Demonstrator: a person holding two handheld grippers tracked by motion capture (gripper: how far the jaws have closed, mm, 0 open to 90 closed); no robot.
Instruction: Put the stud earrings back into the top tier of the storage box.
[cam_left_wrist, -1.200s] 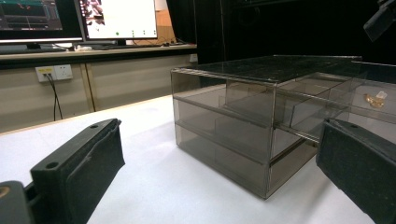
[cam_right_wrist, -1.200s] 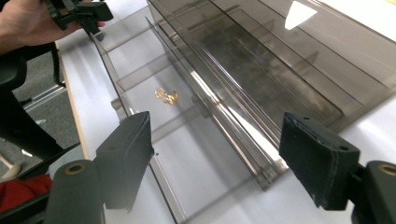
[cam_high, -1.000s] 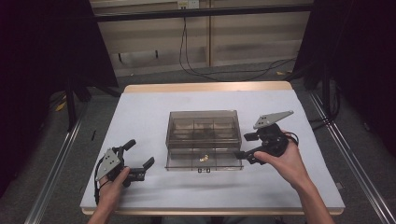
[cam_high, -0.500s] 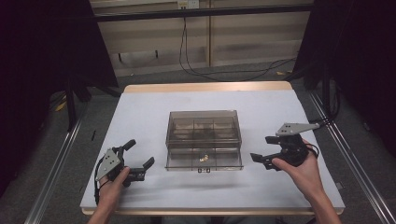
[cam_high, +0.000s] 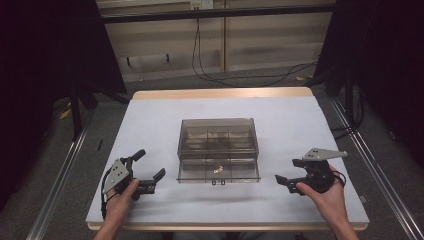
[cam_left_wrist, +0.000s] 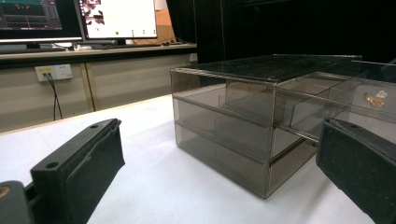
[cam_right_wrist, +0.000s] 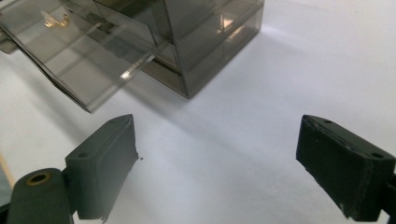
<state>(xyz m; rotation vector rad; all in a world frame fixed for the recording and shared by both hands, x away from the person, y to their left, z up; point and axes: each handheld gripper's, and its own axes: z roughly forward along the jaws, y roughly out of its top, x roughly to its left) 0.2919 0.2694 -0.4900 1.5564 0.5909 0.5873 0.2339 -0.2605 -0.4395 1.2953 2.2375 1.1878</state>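
A smoky see-through drawer box (cam_high: 218, 131) stands mid-table, its top drawer (cam_high: 218, 172) pulled out toward the front. A small gold piece (cam_high: 217, 169) lies in that drawer; it is also in the left gripper view (cam_left_wrist: 373, 99) and the right gripper view (cam_right_wrist: 55, 19). My left gripper (cam_high: 150, 163) rests open on the table left of the drawer, nothing between its jaws (cam_left_wrist: 222, 140). My right gripper (cam_high: 287, 170) is open to the drawer's right, apart from it, over bare table (cam_right_wrist: 219, 135).
The white table (cam_high: 280, 115) has bare room on both sides of the box and behind it. Its front edge is close under both hands. Monitors and a wall socket (cam_left_wrist: 51, 72) stand beyond the table, with cables on the floor (cam_high: 240, 77).
My right gripper has drawn back from the drawer's right corner, going right and toward the front edge. The left gripper and the drawer have stayed put.
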